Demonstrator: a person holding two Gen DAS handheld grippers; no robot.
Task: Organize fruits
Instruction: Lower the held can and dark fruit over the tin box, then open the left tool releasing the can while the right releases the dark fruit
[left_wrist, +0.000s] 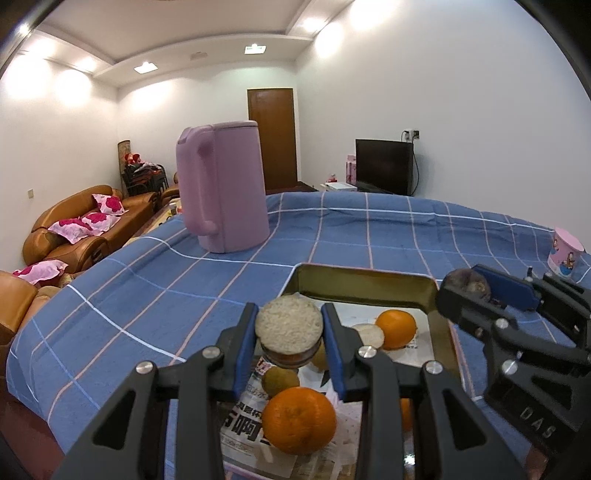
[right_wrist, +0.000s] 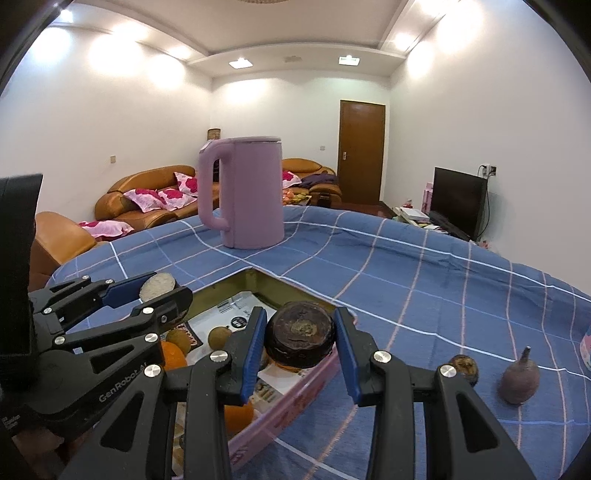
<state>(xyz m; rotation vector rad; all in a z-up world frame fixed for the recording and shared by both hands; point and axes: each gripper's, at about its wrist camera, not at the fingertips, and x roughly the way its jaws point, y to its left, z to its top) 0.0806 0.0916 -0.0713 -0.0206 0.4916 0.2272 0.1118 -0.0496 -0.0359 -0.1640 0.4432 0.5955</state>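
The left tool is clenched on a pale cut fruit piece, its rough white face turned up, held above the tray whose near end sits right beneath the fingers. The right tool is clenched on a dark brown fruit and hangs over the tray's pink side wall. Both pieces seem to be carried over the tray so they can be dropped in with the rest. Below the left tool lie a big orange, a small green-brown fruit, and farther ahead another orange beside a pale slice, all resting on printed paper lining the tray. To the right of the right tool, on the blue checked cloth covering the surface, two more dark fruits wait outside the tray. Well ahead of both tools stands a purple kettle.
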